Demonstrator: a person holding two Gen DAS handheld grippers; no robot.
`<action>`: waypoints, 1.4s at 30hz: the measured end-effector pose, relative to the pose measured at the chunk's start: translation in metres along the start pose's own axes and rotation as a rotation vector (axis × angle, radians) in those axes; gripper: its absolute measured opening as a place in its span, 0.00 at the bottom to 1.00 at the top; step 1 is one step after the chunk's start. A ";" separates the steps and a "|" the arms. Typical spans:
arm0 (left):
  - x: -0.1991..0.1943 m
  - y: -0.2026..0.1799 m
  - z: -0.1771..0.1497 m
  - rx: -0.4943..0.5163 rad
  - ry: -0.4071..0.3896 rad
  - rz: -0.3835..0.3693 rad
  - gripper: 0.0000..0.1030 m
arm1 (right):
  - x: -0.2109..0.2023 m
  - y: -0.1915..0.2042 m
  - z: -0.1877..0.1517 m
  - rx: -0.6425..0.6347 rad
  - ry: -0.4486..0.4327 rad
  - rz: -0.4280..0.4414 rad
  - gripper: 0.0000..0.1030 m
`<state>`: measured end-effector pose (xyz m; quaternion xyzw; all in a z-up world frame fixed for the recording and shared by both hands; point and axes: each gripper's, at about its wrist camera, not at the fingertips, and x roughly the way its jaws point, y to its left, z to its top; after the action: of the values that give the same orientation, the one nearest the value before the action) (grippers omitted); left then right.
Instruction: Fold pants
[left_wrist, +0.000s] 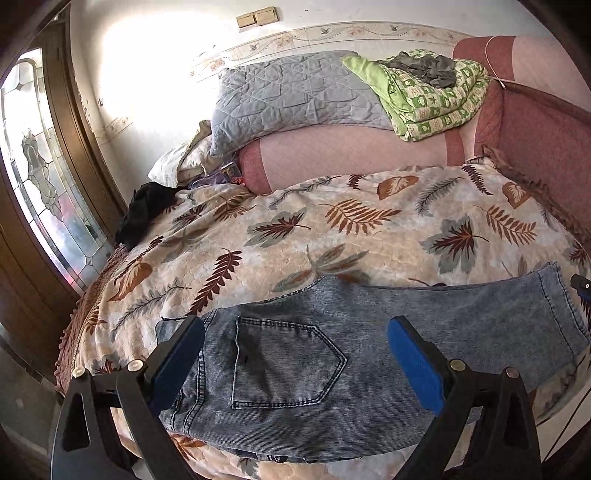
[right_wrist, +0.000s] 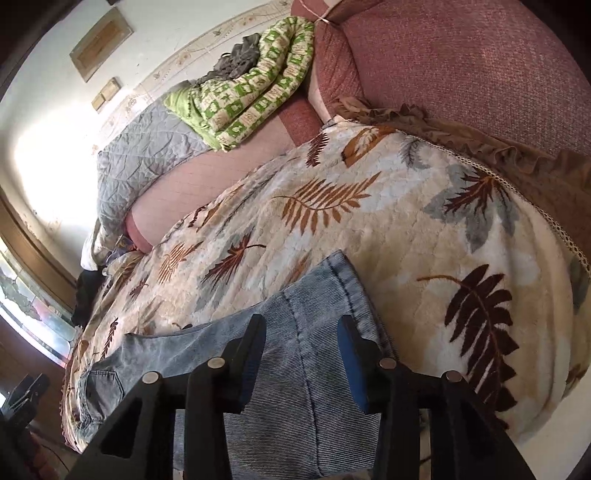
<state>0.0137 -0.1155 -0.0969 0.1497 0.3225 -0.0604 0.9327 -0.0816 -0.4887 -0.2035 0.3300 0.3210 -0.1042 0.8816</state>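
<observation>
Pants (left_wrist: 332, 332) lie lengthwise across bedspread (left_wrist: 295, 236): waist under left gripper (left_wrist: 295, 363), hem under right gripper (right_wrist: 303, 362). Both jaws apart, empty.

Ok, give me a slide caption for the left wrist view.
Open left gripper above the back pocket of blue jeans laid flat on a leaf-print blanket.

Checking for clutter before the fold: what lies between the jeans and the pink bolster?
Only the bare leaf-print blanket lies between the jeans and pink bolster, as the left wrist view shows.
</observation>
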 end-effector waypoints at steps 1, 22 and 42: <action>0.000 0.000 0.000 0.000 0.003 0.000 0.96 | 0.000 0.002 -0.001 -0.010 0.001 0.001 0.43; -0.001 -0.002 -0.007 -0.019 0.006 -0.011 0.96 | 0.004 0.036 -0.013 -0.163 0.011 0.012 0.43; 0.005 -0.019 -0.019 0.032 0.040 -0.034 0.96 | 0.002 0.028 -0.011 -0.129 0.017 0.023 0.43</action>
<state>0.0028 -0.1274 -0.1184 0.1605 0.3424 -0.0783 0.9224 -0.0746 -0.4602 -0.1972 0.2769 0.3308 -0.0701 0.8994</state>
